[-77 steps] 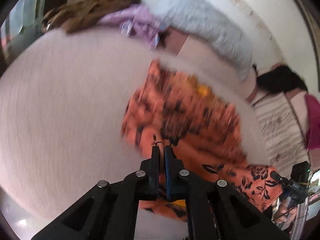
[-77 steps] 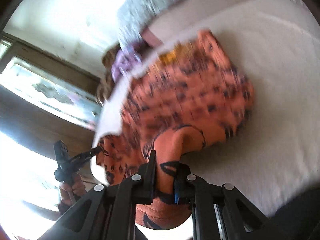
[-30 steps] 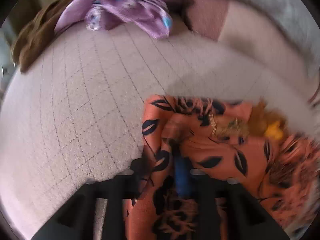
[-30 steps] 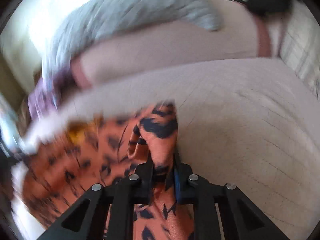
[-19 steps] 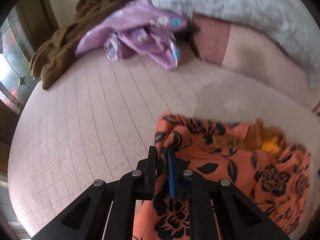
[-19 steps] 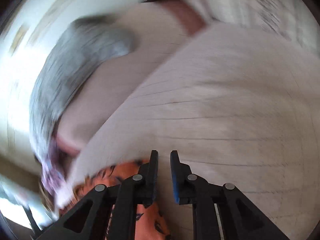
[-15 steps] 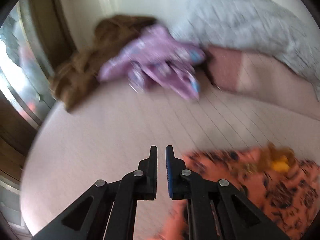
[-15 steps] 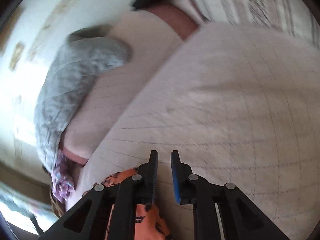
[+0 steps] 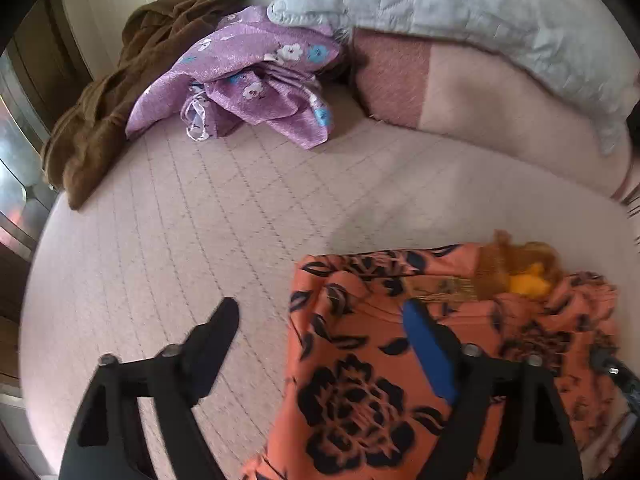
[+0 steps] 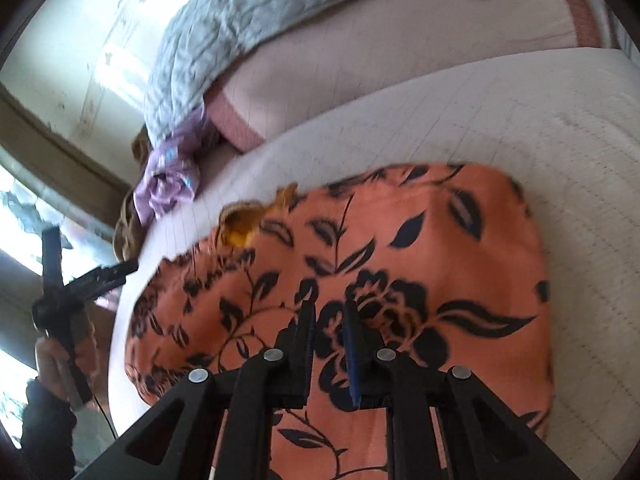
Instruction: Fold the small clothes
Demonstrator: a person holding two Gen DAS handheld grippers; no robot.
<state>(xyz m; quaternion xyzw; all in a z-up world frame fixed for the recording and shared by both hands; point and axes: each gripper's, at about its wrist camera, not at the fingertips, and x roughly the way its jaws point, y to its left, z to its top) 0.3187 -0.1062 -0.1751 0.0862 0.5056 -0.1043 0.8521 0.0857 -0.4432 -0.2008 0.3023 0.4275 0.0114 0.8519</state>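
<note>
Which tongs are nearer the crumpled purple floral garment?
Left. The left tongs face the crumpled purple floral garment across bare mattress; the right tongs hover over the orange floral cloth.

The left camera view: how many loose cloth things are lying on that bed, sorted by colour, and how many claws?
Orange floral garment: 1
Purple floral garment: 1
Brown garment: 1
Pale grey quilt: 1
Claws: 1, the left claw, wide open and holding nothing
Total: 4 cloth things and 1 claw
</note>
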